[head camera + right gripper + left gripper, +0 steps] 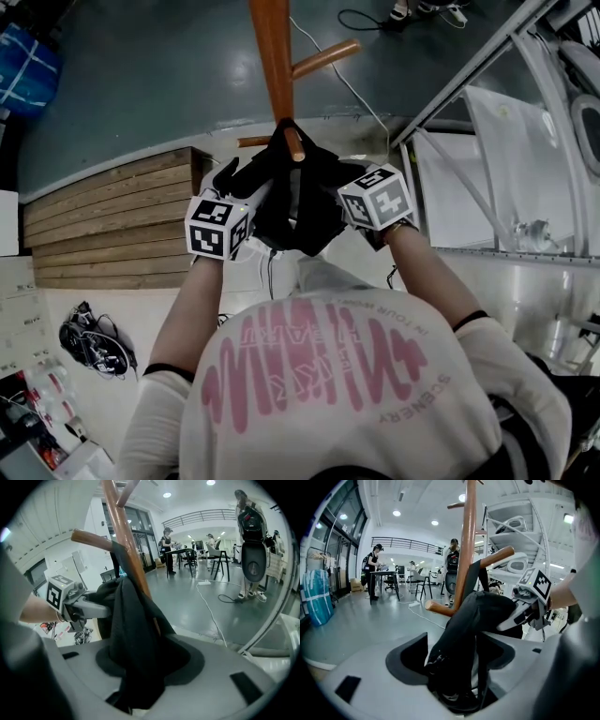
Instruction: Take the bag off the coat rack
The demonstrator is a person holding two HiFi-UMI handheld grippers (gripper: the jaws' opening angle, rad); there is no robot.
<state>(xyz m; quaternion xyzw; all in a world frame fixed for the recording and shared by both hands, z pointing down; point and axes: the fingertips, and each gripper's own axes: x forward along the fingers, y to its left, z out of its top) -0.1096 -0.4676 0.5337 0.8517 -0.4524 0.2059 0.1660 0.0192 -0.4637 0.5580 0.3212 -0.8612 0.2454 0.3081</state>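
Bag: a black fabric bag (296,211) hangs against the coat rack, with its top loop over one peg. The body of the bag sags between the two grippers, just in front of the person's chest.
Coat rack: an upright wooden pole (272,56) with round wooden pegs angled out from it. The peg (294,142) that carries the bag points toward the person, and a second peg (324,58) sticks out to the right, higher up the pole.
Left gripper: the left gripper (457,670) is on the bag's left side and points slightly downward. Its fingers (92,610) stand fairly wide, closed on a thick bunch of the bag's fabric that fills the gap between them.
Right gripper: the right gripper (136,670) is on the bag's right side, opposite the other and close to it. Its fingers (509,618) are narrower and pinch a fold of the black fabric, which drapes down over them.
Person: both forearms reach forward to the rack. The white shirt (328,375) has pink print across it.
Floor: grey and smooth (141,84), with a thin cable (349,86) trailing across it past the rack's base.
Nearby: a wooden plank platform (112,220) lies to the left below the rack, and a white metal frame (487,56) stands to the right.
Background: people stand at a dark table (386,576) far across the hall.
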